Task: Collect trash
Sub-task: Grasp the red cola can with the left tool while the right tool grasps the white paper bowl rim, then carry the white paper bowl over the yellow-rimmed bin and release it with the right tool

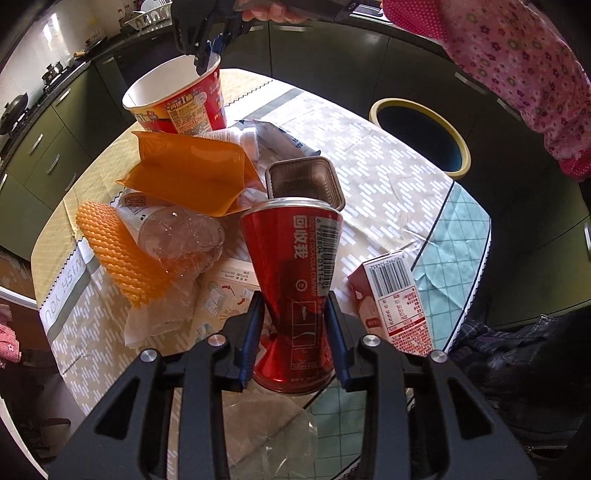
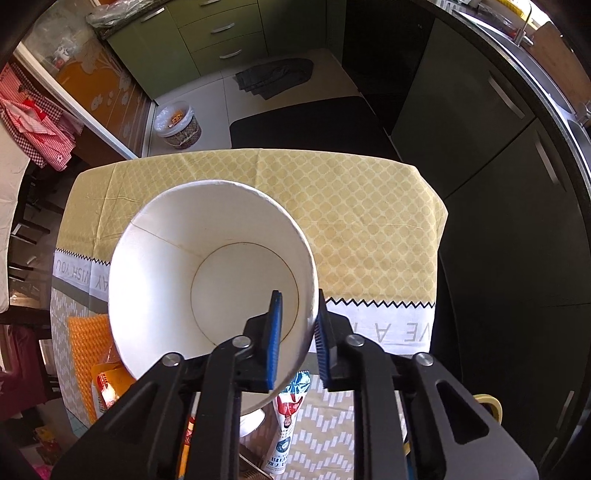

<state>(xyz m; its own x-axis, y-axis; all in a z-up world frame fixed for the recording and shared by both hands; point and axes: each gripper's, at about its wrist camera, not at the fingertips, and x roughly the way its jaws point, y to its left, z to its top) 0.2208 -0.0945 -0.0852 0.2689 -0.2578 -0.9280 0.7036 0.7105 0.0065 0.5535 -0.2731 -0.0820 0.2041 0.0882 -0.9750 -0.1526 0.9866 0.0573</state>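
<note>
Pinching a red drink can (image 1: 295, 291) between its blue pads, the left gripper (image 1: 295, 314) has its jaws clenched on the can's dented waist; the can's base is partly hidden behind the gripper frame, and whether it rests on the counter (image 1: 388, 192) or is lifted clear cannot be told. The right gripper (image 2: 297, 328) is clamped on the wall of a paper noodle cup (image 2: 207, 273), one pad inside the white interior and one outside against the rim; the left wrist view shows it from afar at the cup's upper edge (image 1: 201, 55), with the holding hand (image 1: 273, 13) cut off at the top of the frame. The cup looks empty and tilted, its base hidden in both views. On the patterned cloth behind the can lie an orange pouch (image 1: 188, 173), an orange foam net (image 1: 118, 254), a crumpled clear plastic bottle (image 1: 181, 236), a brown foil tray (image 1: 303, 181), a white tube (image 1: 236, 136) whose print is too small to read, and a small carton (image 1: 395, 299). A yellow-rimmed bin (image 1: 421, 136) stands beside the counter's far side, its contents lost in shadow. A floral sleeve (image 1: 517, 74) crosses the upper right corner.
</note>
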